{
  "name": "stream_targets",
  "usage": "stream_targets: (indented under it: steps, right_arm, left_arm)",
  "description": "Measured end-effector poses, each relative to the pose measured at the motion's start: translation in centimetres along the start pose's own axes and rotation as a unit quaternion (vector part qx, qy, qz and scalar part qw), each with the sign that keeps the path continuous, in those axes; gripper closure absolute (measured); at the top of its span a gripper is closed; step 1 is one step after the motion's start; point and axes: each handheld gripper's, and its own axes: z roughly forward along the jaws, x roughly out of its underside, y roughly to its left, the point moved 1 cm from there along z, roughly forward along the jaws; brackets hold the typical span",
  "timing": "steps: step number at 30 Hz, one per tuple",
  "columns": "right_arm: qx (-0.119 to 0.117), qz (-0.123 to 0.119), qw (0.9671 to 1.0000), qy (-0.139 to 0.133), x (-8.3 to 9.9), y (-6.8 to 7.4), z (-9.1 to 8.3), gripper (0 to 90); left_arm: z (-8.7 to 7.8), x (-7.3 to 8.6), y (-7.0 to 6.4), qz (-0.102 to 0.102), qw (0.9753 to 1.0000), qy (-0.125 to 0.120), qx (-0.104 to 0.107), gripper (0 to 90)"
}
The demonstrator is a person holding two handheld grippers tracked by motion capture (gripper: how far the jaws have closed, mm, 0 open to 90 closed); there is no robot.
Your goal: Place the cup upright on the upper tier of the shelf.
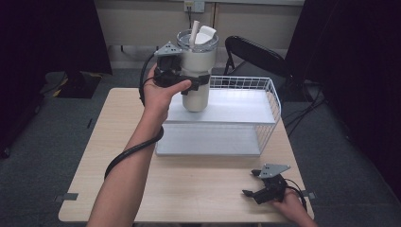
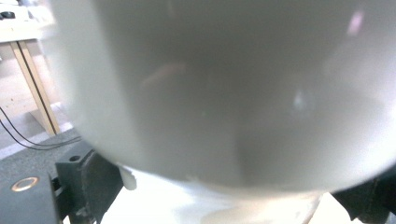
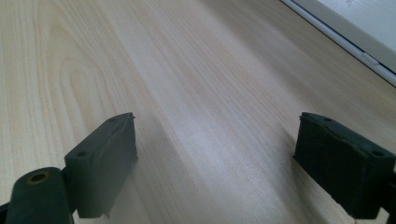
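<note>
the worktop [image 1: 198, 189] is a pale wood surface, and most of its far half is taken by a white wire rack [image 1: 272, 101] with a flat shelf up top and a second white board lying low beneath it. the rack's open side faces the person, which i'd guess is why the load comes in from the front.

over the upper shelf's left part hangs a big white tumbler [image 1: 196, 94] with a clear lid and a straw standing in it. it is upright, its base at or just above the shelf; i cannot tell whether it touches. the left gripper [image 1: 189, 79] has its jaws clamped round the tumbler's middle from the side, a grip that keeps the cup level, and in the left gripper view the white wall of the cup sits right against the camera.

the right gripper [image 1: 257, 186] rests at the worktop's near right corner, well apart from the rack, its jaws spread wide over bare wood, holding nothing, seemingly parked out of the way.
</note>
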Motion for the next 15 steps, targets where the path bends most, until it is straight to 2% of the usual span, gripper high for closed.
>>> stream_targets:
  steps: [6, 11, 15]
  right_arm:
    - [0.0, 0.0, 1.0, 0.0, 0.0, 0.0, 0.0, 12.2]
    - [0.0, 0.0, 1.0, 0.0, 0.0, 0.0, 0.0, 12.2]
    - [0.0, 0.0, 1.0, 0.0, 0.0, 0.0, 0.0, 12.2]
  left_arm:
    - [1.2, -0.1, -0.1, 0.013, 0.9999, 0.002, 0.003, 9.0]
    - [1.8, 0.0, -0.1, 0.004, 1.0, 0.003, 0.001, 9.0]
    - [2.2, 0.1, 0.0, 0.01, 0.9999, 0.007, -0.001, 9.0]
